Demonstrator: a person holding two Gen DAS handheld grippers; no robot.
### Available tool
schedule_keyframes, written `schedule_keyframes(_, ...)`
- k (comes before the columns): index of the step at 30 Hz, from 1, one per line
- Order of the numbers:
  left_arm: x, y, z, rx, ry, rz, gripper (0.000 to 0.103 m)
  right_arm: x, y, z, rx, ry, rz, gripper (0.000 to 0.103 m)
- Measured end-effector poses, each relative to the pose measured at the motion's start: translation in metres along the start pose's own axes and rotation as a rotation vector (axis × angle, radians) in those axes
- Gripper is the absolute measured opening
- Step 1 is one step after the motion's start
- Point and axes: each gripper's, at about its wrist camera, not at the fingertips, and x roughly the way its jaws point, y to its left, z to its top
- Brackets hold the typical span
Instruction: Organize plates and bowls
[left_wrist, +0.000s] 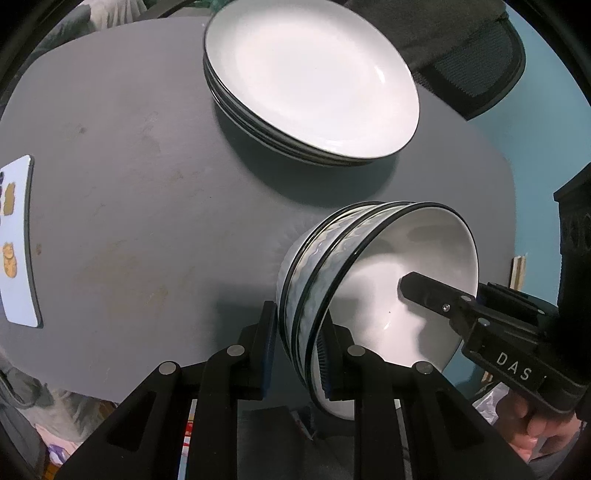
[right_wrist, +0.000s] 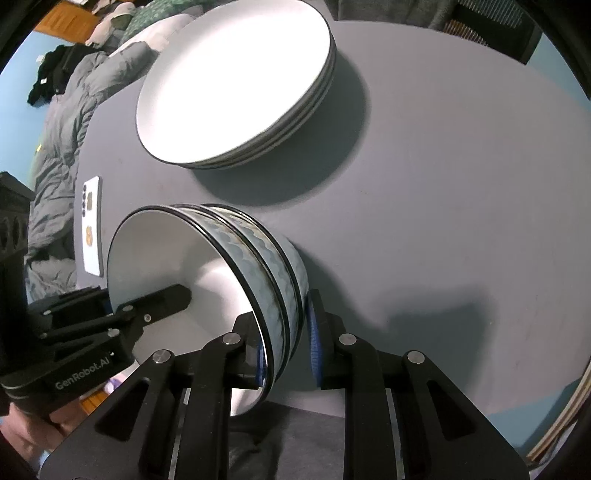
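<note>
Grey table (left_wrist: 129, 221), plates (left_wrist: 310, 77) stacked at its far side, nested bowls (left_wrist: 373, 280) tipped on edge near the front, left gripper (left_wrist: 297, 347) and right gripper (right_wrist: 286, 350) both clamped on the bowls' rims, phone (left_wrist: 16, 243) flat by the table's edge

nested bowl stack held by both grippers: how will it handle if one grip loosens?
The nested bowls look glazed, so probably slippery: rims could slide in the left gripper or right gripper. Three bowls pinched at the rim are likely heavy. Tilted on their side, they could separate, and probably chip on the table.
</note>
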Motion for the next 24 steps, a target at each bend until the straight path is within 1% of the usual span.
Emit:
schedule_keyframes(4, -0.018, 0.005, 0.004, -0.007, -0.014, -0.022, 0.019, -0.012, 0.007, 0.004, 0.005, -0.011, 0.000, 0.019)
schedule_keyframes(9, -0.039, 0.005, 0.015, 0.008, -0.047, -0.020, 0.019, -0.028, 0.014, 0.013, 0.010, -0.029, 0.013, 0.019)
schedule_keyframes(14, -0.061, 0.000, 0.032, 0.033, -0.087, -0.002, 0.019, -0.043, 0.021, 0.032, 0.001, -0.058, 0.009, 0.019)
schedule_keyframes(20, -0.077, 0.000, 0.069, 0.030, -0.117, -0.014, 0.019, -0.058, 0.020, 0.063, -0.003, -0.100, 0.011, 0.019)
schedule_keyframes(24, -0.080, 0.002, 0.093, 0.042, -0.134, 0.016, 0.019, -0.058, 0.019, 0.086, -0.004, -0.113, 0.013, 0.019)
